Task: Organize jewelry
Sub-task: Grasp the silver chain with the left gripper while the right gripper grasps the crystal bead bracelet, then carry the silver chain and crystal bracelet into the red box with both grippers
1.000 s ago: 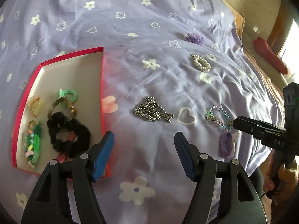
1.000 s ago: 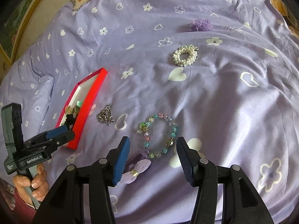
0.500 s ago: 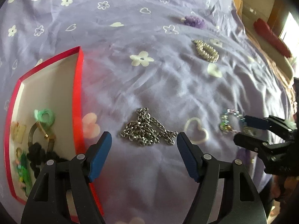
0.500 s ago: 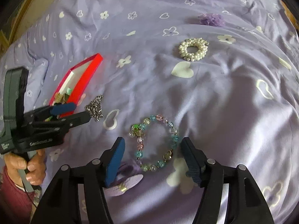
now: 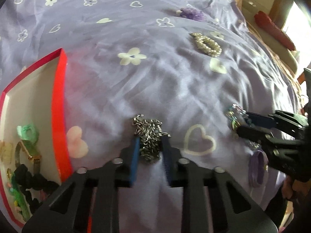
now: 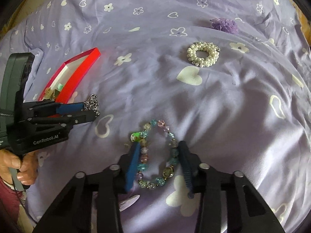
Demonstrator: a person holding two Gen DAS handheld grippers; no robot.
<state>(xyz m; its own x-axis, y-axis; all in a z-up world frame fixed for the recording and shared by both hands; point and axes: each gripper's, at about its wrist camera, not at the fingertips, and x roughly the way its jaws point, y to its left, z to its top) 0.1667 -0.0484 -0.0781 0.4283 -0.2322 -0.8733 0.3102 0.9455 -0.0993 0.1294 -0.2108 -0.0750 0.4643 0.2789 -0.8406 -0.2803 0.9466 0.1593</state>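
A silver chain [image 5: 148, 136] lies bunched on the purple bedspread, between the blue pads of my left gripper [image 5: 151, 139]. Its jaws are closing and the pads press the chain from both sides. The red box [image 5: 60, 97] with a white inside sits just left of it, holding a black scrunchie [image 5: 29, 178] and other pieces. In the right wrist view a pastel beaded bracelet [image 6: 155, 182] is squeezed into an oval between the pads of my right gripper [image 6: 159, 144], whose jaws are closing too. The left gripper [image 6: 91, 110] shows there beside the box [image 6: 81, 73].
A pearl bracelet [image 6: 203, 54] and a fluffy purple piece [image 6: 224, 24] lie farther back on the bedspread. A purple bow [image 5: 256, 167] rests under the right gripper's body. A person's hand [image 6: 15, 165] grips the left tool. The bed's edge runs along the right.
Both grippers came down over their pieces and their jaws closed. The chain is now bunched between the left pads. The round bracelet is pinched into an oval between the right pads.
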